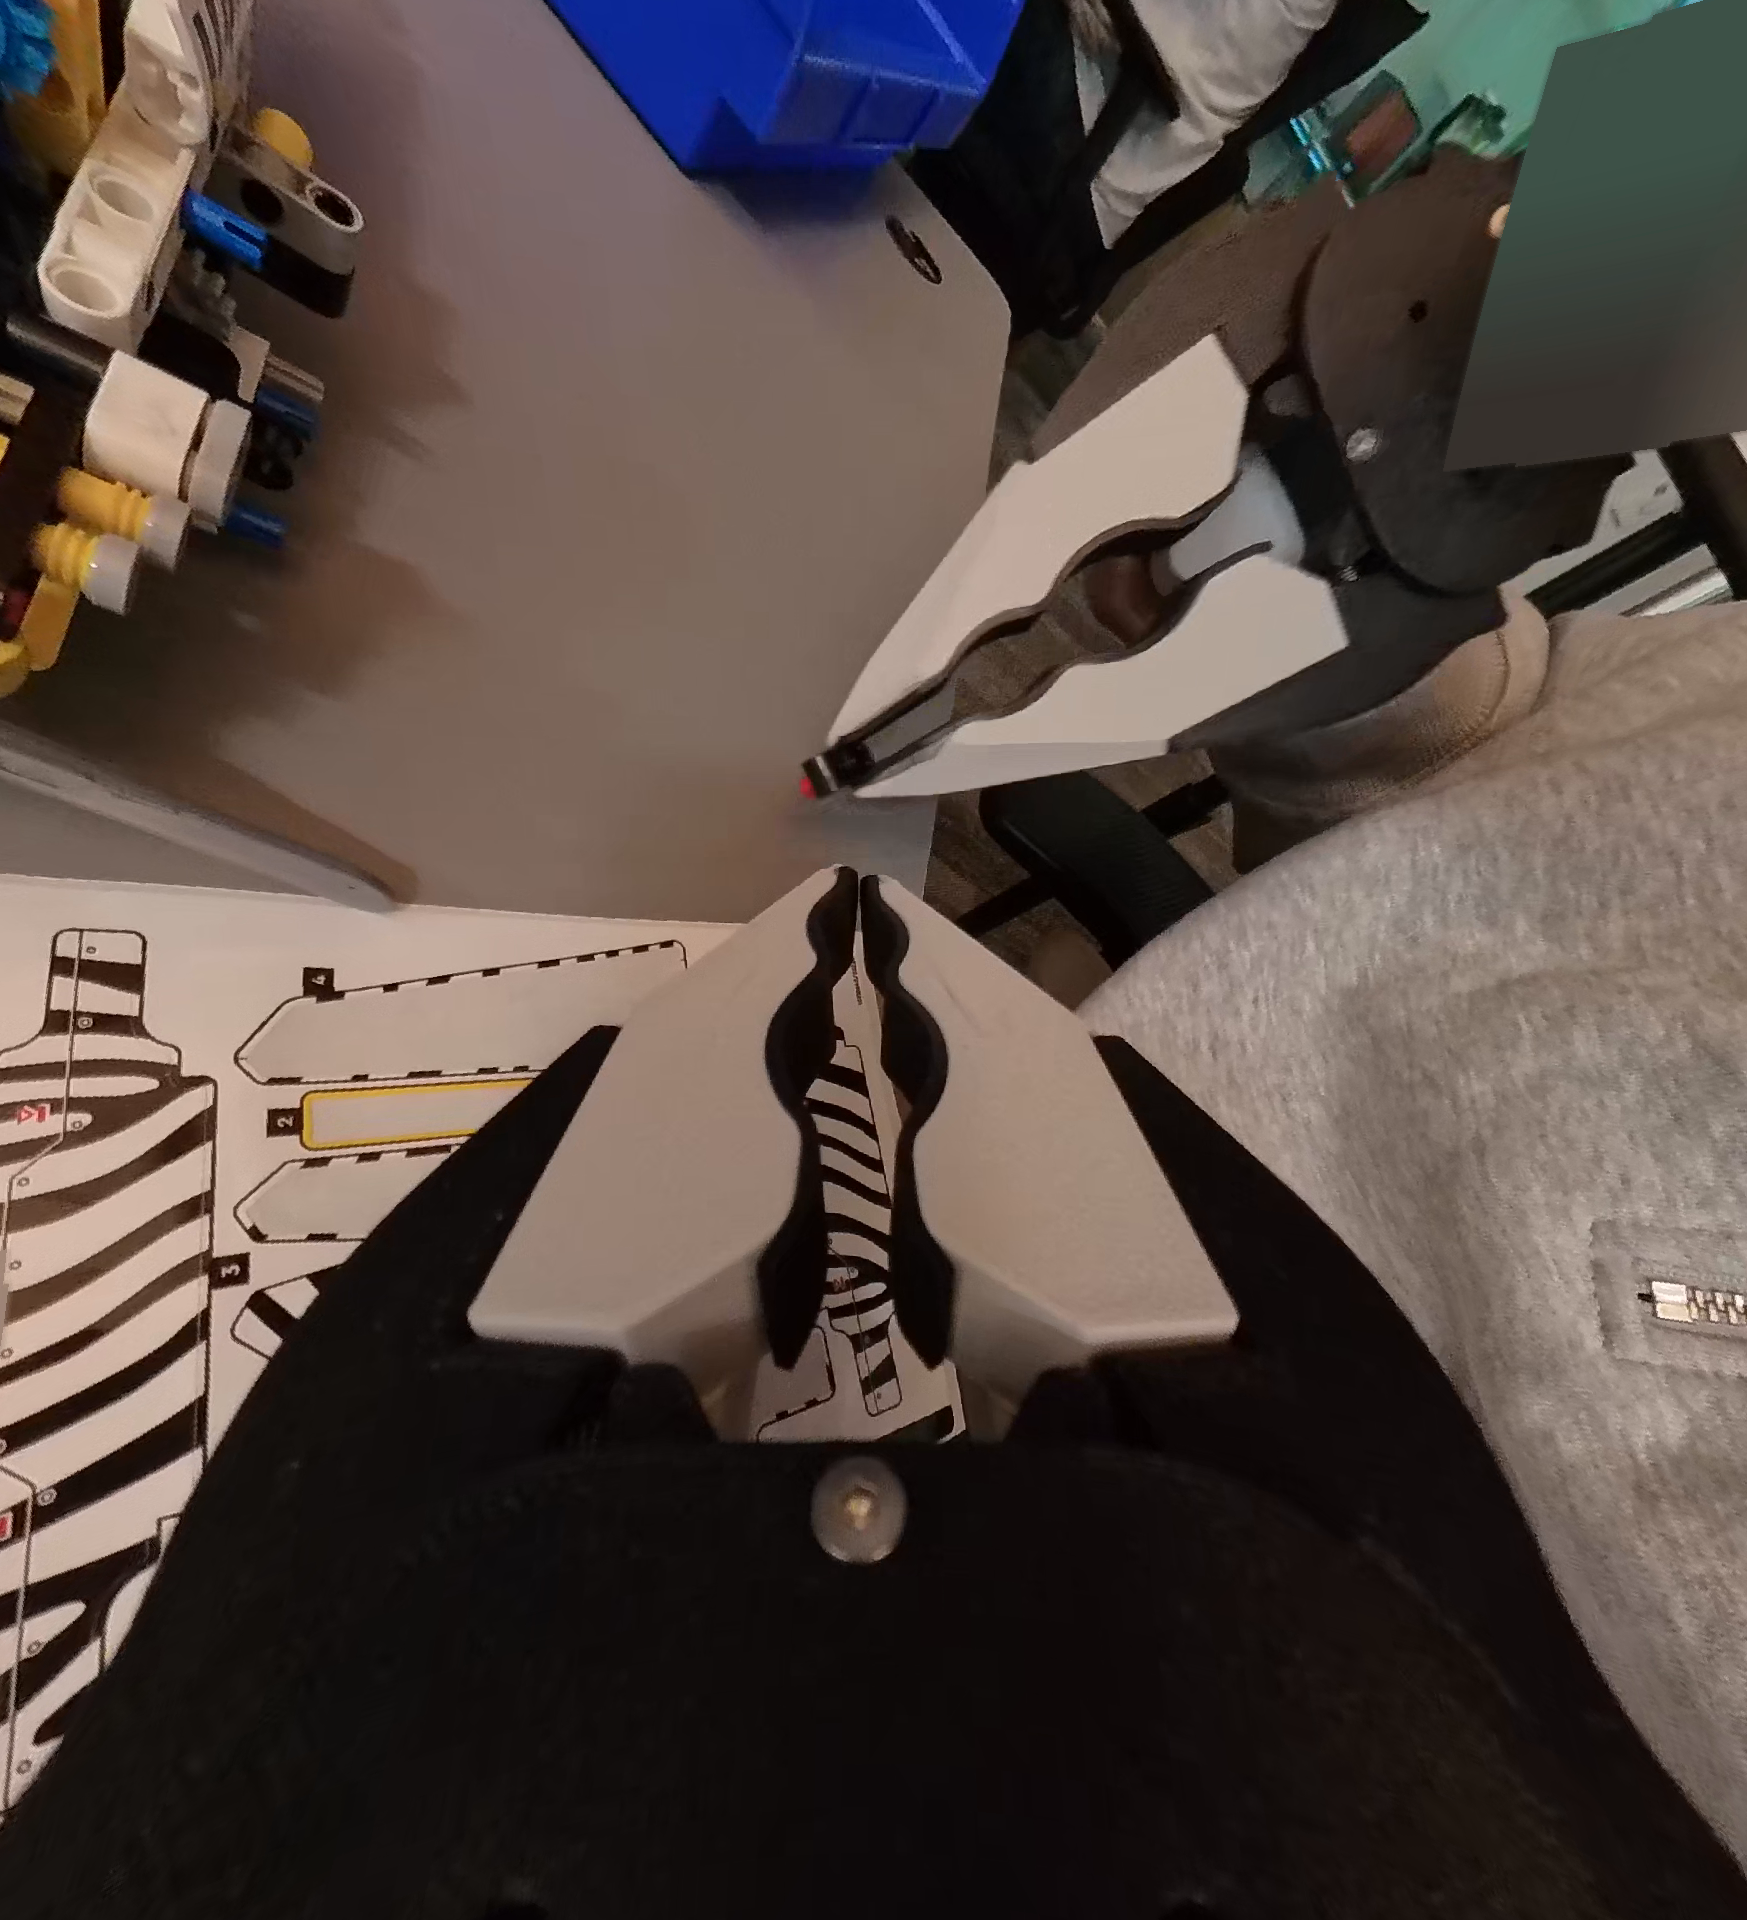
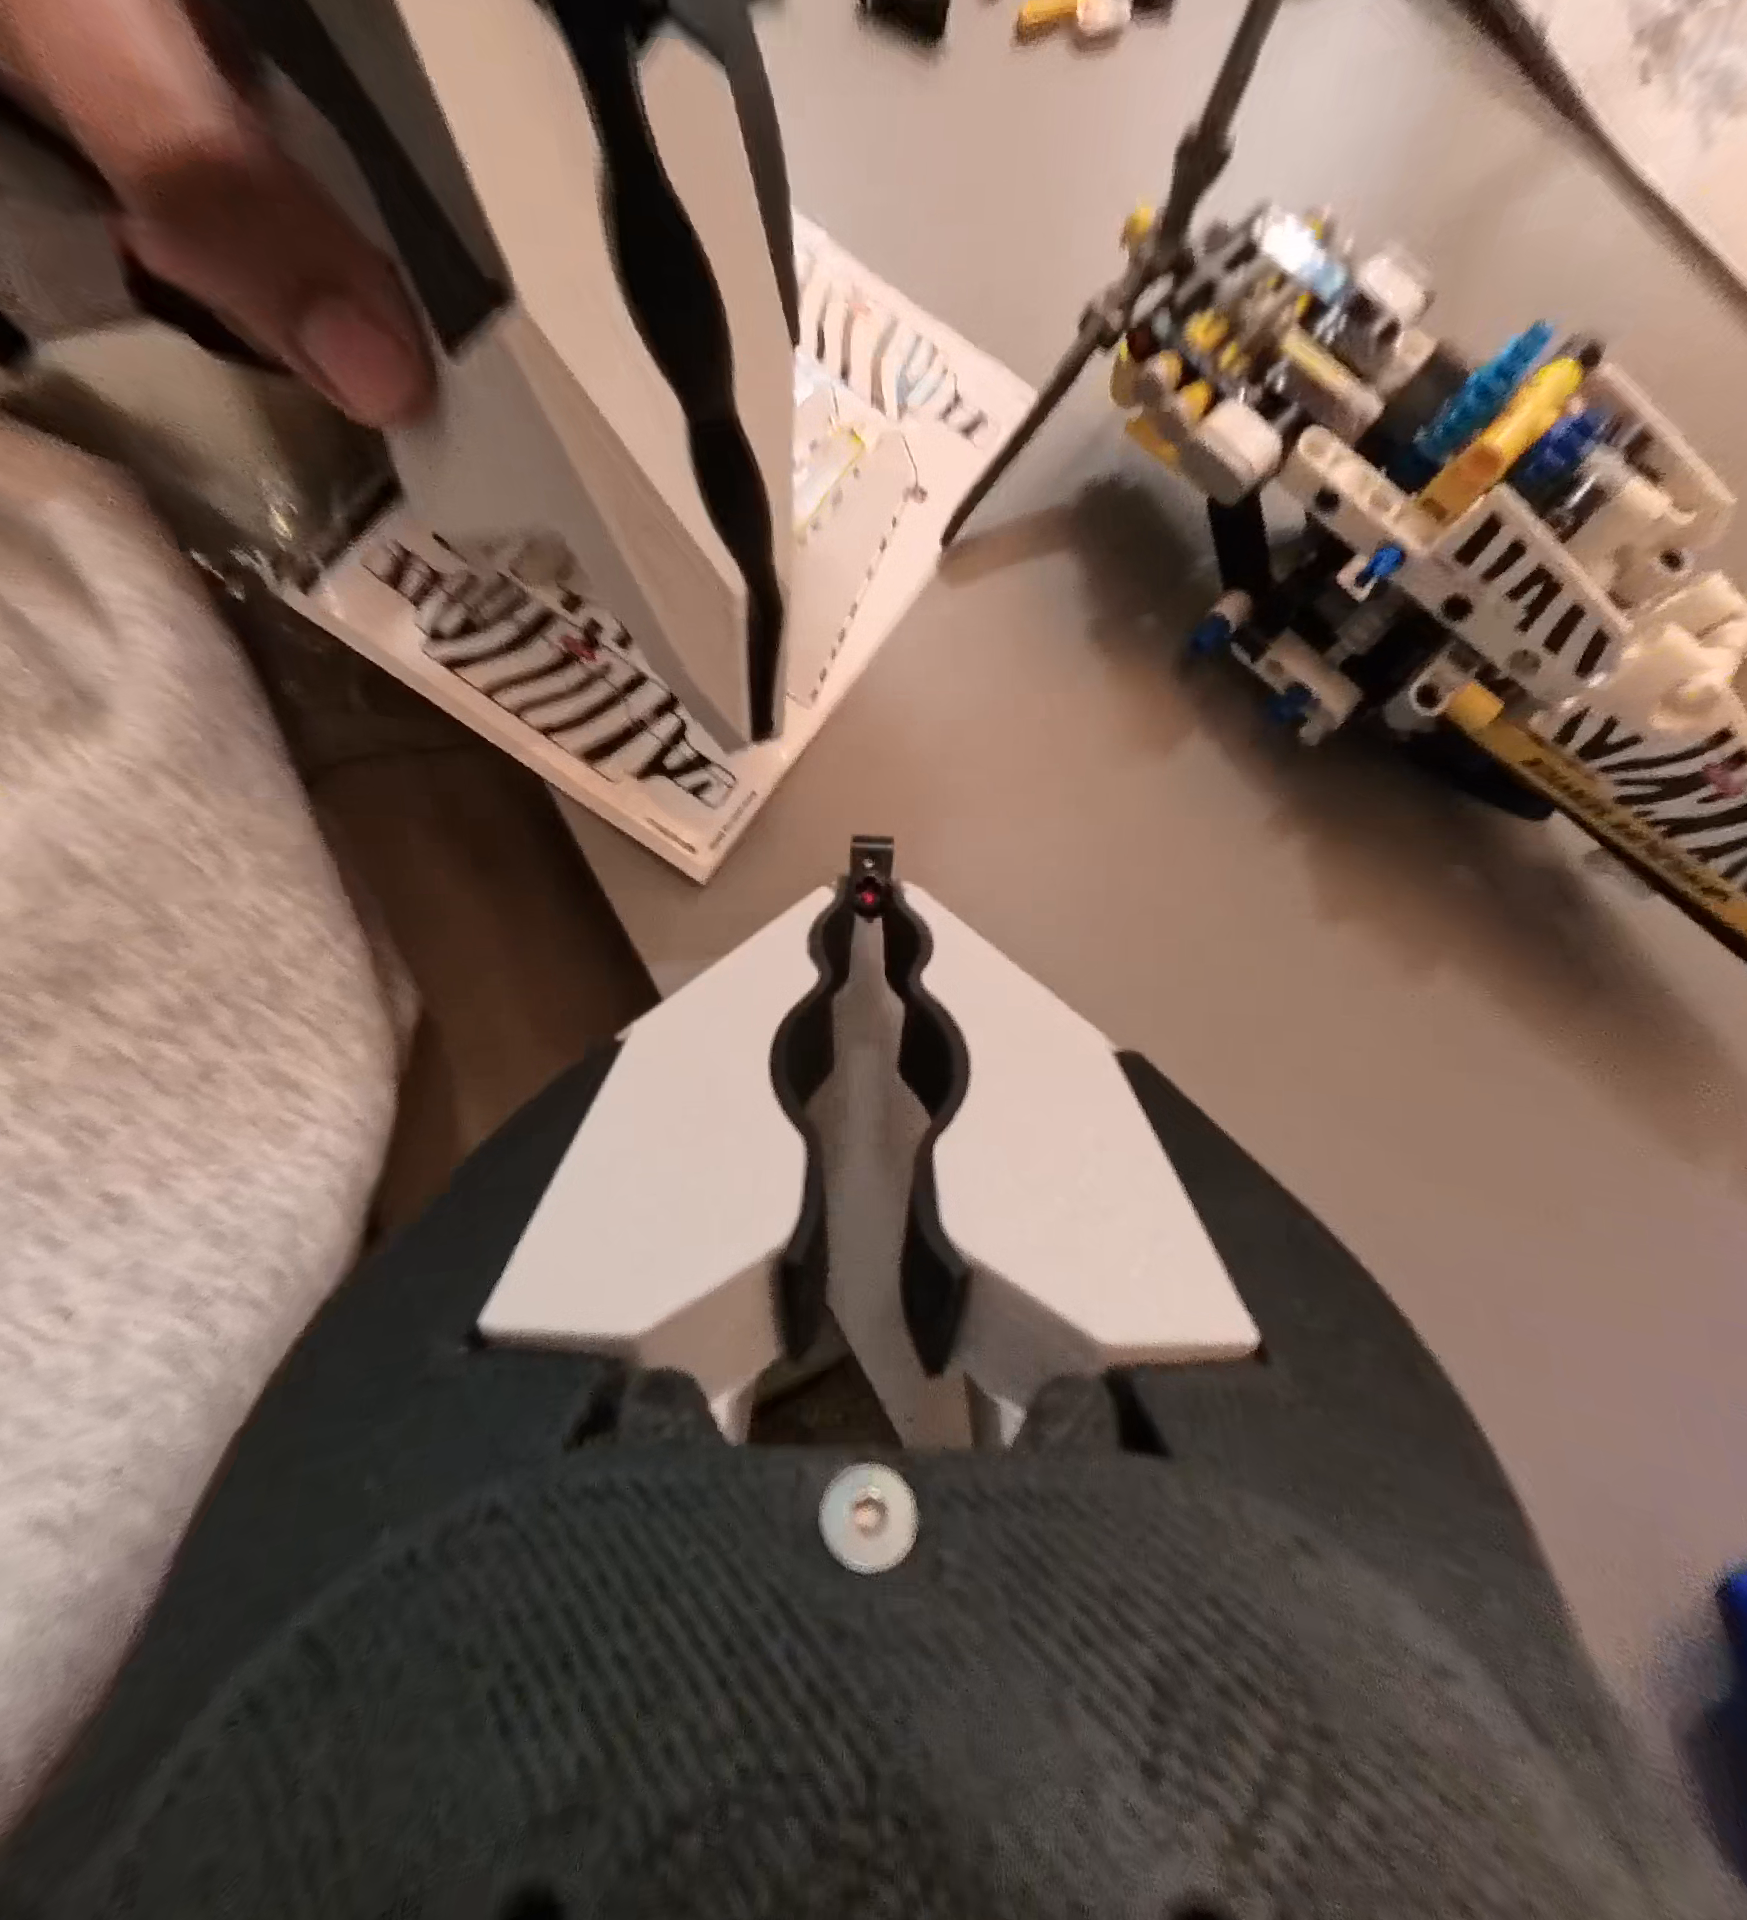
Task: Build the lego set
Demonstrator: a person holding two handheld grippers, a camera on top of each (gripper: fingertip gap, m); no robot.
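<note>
My left gripper (image 1: 848, 881) is shut, with nothing visible between its tips. It hovers over the near corner of a white sticker sheet (image 1: 121, 1143) printed with zebra stripes, and also shows in the right wrist view (image 2: 760, 727). My right gripper (image 2: 867, 883) is shut on a small black piece with a red pin (image 2: 867, 868). It is low over the grey table, close to the left gripper's tips, and also shows in the left wrist view (image 1: 833, 774). The part-built Lego helicopter (image 2: 1420, 499) stands on the table; in the left wrist view it (image 1: 121, 364) is at the far left.
A grey rotor blade (image 1: 173, 790) reaches from the model towards the sheet. A blue bin (image 1: 796, 73) sits at the table's far side. A person in a grey hoodie (image 1: 1471, 1143) is close at the table edge, with a hand (image 2: 277, 239) on the left gripper. Both grippers' tips are close together, under 4 cm apart. The part-built Lego helicopter (image 2: 1420, 499) is about 12 cm from both grippers' fingertips. Seen from the left wrist view (image 1: 58, 120) as well.
</note>
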